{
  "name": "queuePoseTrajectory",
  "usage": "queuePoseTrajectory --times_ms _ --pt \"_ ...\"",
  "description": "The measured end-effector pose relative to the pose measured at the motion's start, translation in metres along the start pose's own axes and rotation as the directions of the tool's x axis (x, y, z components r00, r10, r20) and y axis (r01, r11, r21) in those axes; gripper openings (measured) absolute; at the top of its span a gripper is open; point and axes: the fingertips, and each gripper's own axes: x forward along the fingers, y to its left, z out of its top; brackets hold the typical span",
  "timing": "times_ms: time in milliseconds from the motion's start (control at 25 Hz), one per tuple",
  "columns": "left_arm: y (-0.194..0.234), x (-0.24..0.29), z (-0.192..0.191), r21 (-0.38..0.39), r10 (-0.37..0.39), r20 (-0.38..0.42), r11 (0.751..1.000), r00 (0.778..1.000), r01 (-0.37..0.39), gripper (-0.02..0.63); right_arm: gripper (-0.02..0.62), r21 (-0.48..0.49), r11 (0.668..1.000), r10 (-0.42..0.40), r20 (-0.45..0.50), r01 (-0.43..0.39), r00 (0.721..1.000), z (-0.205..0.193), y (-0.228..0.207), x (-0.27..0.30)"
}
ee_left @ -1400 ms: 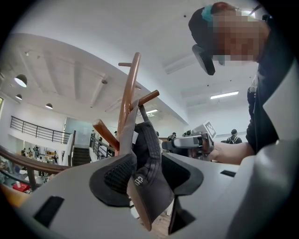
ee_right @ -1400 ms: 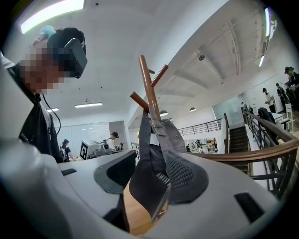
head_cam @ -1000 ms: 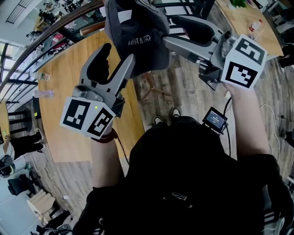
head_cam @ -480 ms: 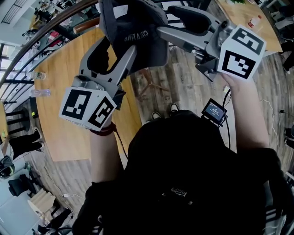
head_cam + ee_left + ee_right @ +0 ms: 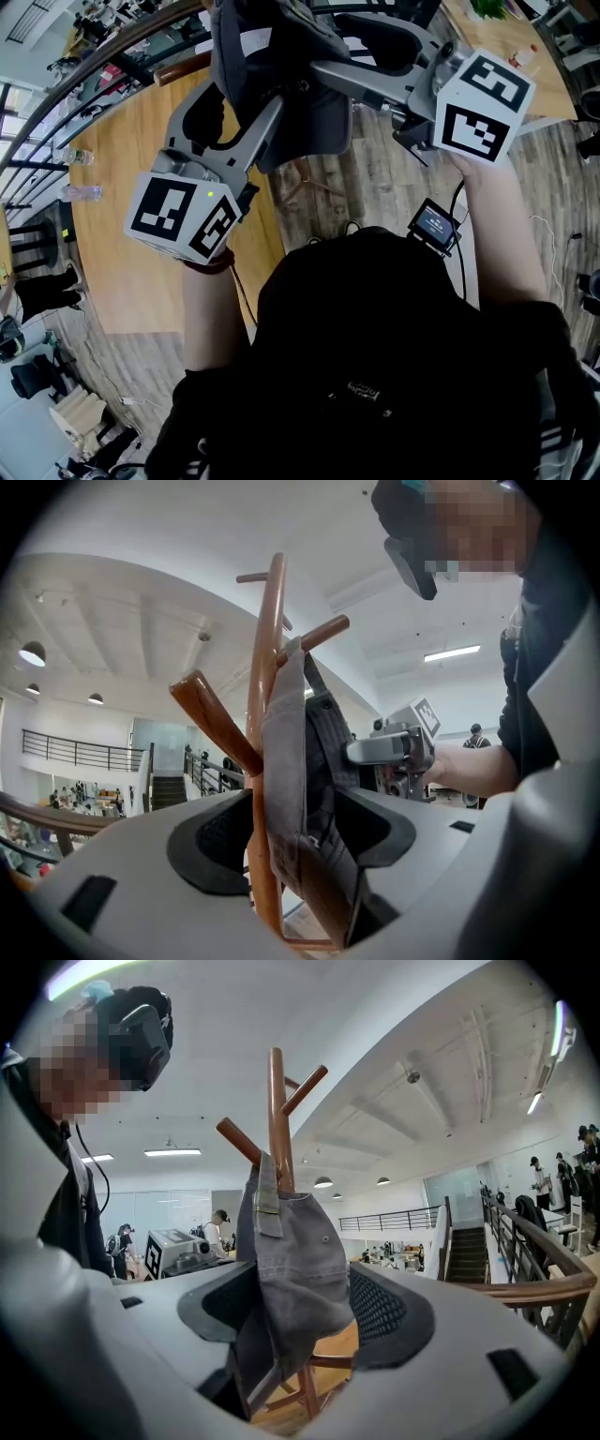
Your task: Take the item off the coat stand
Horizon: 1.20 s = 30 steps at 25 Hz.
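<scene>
Cap (image 5: 291, 1251) hangs vertically off the coat stand (image 5: 275, 1101), between both open jaws: left gripper (image 5: 295, 836) also straddles the stand, right gripper (image 5: 305, 1307) just opened wider.

Head view steeply down; gripper views level, opposite sides, close, sharing cap (image 5: 300, 1260), coat stand (image 5: 275, 1101).

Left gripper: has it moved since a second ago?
Yes. Against the wooden table, the left gripper has shifted up the head view, further in toward the hanging cap.
</scene>
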Motion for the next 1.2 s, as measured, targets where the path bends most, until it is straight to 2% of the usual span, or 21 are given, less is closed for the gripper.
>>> queuePoseTrajectory --times_ms 320,480,680,840,960,1200 --pt "0.002 0.005 0.001 0.006 0.021 0.012 1.000 1.000 -0.021 0.258 0.296 -0.045 0.999 0.003 -0.017 -0.004 1.000 -0.002 -0.002 0.006" --pt "0.005 0.006 0.002 0.013 0.026 0.021 1.000 0.999 -0.026 0.223 0.296 -0.062 0.998 0.014 -0.025 -0.015 1.000 -0.001 0.000 0.008" --pt "0.015 0.003 0.001 0.021 0.052 0.017 0.998 0.998 -0.053 0.149 0.288 -0.091 0.995 0.027 -0.051 -0.032 0.998 -0.002 0.005 0.008" --pt "0.018 0.001 -0.003 0.004 0.054 0.028 0.999 0.998 -0.055 0.138 0.206 -0.093 0.995 0.038 -0.049 -0.042 0.998 -0.003 0.005 0.008" --pt "0.021 0.000 -0.002 -0.002 0.061 0.035 0.998 0.998 -0.061 0.129 0.065 -0.070 0.995 0.068 -0.038 -0.071 0.997 -0.001 0.008 0.010" --pt "0.016 -0.006 0.002 0.016 0.061 0.048 0.998 0.997 -0.062 0.058 0.038 -0.083 0.995 0.058 -0.044 -0.061 0.997 0.001 0.009 0.010"
